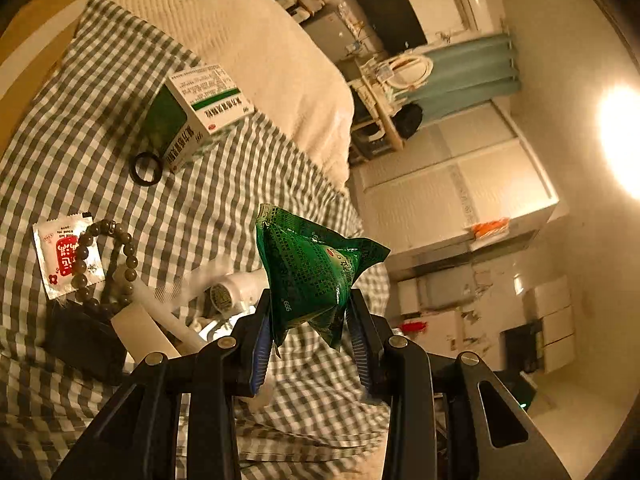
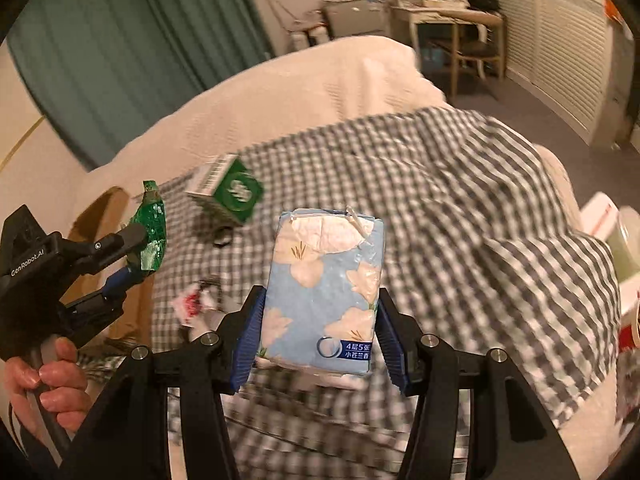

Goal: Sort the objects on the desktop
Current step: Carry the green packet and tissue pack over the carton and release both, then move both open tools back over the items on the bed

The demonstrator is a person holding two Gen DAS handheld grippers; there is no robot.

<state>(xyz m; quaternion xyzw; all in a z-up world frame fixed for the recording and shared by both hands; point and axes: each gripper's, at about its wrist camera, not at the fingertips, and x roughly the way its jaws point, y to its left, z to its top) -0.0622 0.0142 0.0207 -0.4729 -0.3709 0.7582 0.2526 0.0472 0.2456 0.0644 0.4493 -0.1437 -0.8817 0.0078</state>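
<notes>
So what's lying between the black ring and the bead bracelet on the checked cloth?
Nothing; in the left wrist view only bare checked cloth separates black ring and bead bracelet.

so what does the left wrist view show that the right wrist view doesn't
Only the left wrist view: a bead bracelet lying on a red-and-white sachet, and a white bottle.
Only the right wrist view: the right hand-held gripper shut on a blue tissue pack, and a person's hand.
Both: the left hand-held gripper shut on a green packet, the green-and-white box, the black ring and the checked cloth.
</notes>
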